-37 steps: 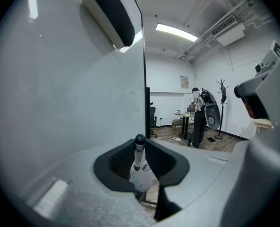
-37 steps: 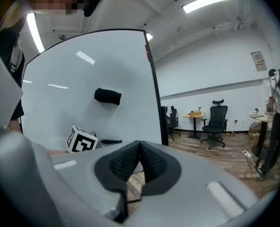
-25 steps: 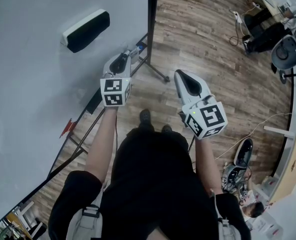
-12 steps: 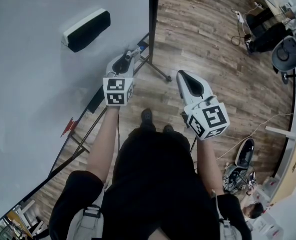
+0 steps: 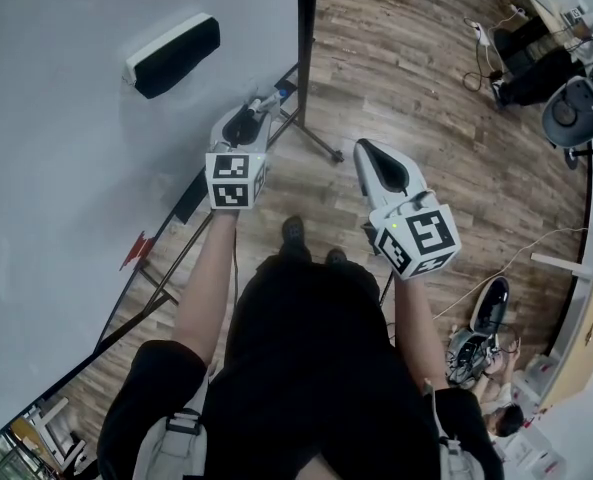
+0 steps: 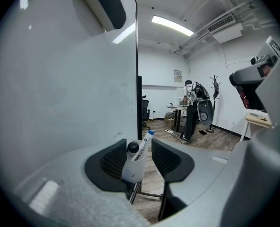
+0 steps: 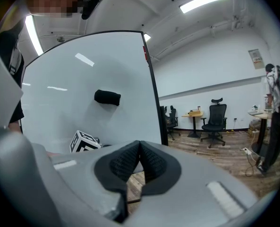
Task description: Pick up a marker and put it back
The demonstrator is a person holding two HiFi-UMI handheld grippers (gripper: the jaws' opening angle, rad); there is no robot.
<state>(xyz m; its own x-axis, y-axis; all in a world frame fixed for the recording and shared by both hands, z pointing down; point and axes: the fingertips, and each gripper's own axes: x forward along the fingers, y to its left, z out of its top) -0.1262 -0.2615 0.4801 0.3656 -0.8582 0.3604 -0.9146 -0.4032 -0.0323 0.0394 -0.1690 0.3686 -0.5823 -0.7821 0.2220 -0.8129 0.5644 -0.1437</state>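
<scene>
My left gripper (image 6: pixel 139 149) was opening around the marker (image 6: pixel 145 143), back in its cup (image 6: pixel 132 170); only withdrawing remained. My right gripper (image 7: pixel 140 148) was shut, empty.

Black short-sleeved shirt (image 5: pixel 306 368), grey shoulder straps (image 5: pixel 181 424). Left hand-held gripper (image 5: pixel 256 110) and right hand-held gripper (image 5: pixel 361 148): pale grey shells, black ribbed pads, black-and-white marker cubes. Left jaws opening, cup of markers (image 6: pixel 132 167) between them.
</scene>
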